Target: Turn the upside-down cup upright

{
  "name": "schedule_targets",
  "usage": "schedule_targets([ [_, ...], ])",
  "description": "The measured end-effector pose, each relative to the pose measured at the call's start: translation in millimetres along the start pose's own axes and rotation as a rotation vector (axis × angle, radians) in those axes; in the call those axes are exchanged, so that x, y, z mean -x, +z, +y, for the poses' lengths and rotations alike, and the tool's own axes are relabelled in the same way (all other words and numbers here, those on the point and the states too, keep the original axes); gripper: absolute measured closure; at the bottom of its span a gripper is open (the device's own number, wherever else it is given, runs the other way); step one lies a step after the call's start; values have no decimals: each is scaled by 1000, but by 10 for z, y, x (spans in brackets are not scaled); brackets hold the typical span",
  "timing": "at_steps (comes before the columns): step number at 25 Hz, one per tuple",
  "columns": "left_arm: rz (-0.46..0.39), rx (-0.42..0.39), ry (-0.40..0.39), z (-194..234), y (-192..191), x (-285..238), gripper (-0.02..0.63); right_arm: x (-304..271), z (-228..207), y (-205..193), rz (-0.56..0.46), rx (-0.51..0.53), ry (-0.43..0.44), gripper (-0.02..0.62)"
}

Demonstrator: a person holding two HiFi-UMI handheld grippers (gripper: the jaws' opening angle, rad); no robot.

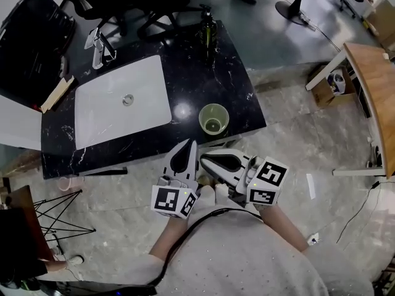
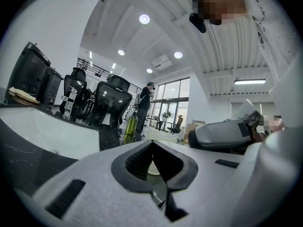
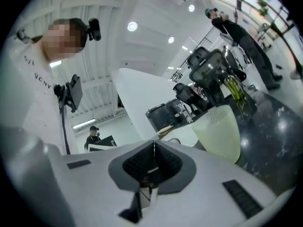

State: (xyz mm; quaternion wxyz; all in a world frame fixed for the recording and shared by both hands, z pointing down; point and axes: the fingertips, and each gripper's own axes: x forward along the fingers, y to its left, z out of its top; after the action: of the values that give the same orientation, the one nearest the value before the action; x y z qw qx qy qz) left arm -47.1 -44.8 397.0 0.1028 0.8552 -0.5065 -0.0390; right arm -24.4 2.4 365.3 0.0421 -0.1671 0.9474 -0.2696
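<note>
A pale green cup (image 1: 213, 119) stands upright, mouth up, on the black marble counter (image 1: 197, 85) near its front right corner. In the right gripper view the cup (image 3: 220, 132) shows to the right, beyond the jaws and apart from them. Both grippers are held close to my body, just off the counter's front edge. My left gripper (image 1: 191, 145) (image 2: 152, 142) points toward the counter with its fingertips together and nothing between them. My right gripper (image 1: 205, 160) (image 3: 153, 142) lies on its side beside it, tips toward the left gripper, also shut and empty.
A white sink (image 1: 105, 113) with a faucet (image 1: 99, 47) fills the counter's left part. A green bottle (image 1: 208, 31) stands at the back edge. Office chairs (image 1: 154, 2) are behind, a wooden table (image 1: 373, 82) to the right, and a black wire stand (image 1: 55, 217) low at the left.
</note>
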Motion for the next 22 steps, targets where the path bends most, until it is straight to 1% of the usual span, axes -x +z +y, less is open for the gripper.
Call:
schedule_targets([
  [3,-3,0,-6,-25,1,-25,599,13,-51,25,-6,75,-60,583],
  [7,1,0,-11,-56,-22,-22,599,62,-158,-26,-4,109,-124,588],
  [10,0,0,-7,-46,-15,-20,598,88,-211,-57,11,135,-149,588],
  [14,0,-1,5,-17,-9,-2,599,88,-232,-64,16,143,-158,589],
  [22,1,-2,17,15,-6,20,599,56,-232,-84,33,152,-145,589],
])
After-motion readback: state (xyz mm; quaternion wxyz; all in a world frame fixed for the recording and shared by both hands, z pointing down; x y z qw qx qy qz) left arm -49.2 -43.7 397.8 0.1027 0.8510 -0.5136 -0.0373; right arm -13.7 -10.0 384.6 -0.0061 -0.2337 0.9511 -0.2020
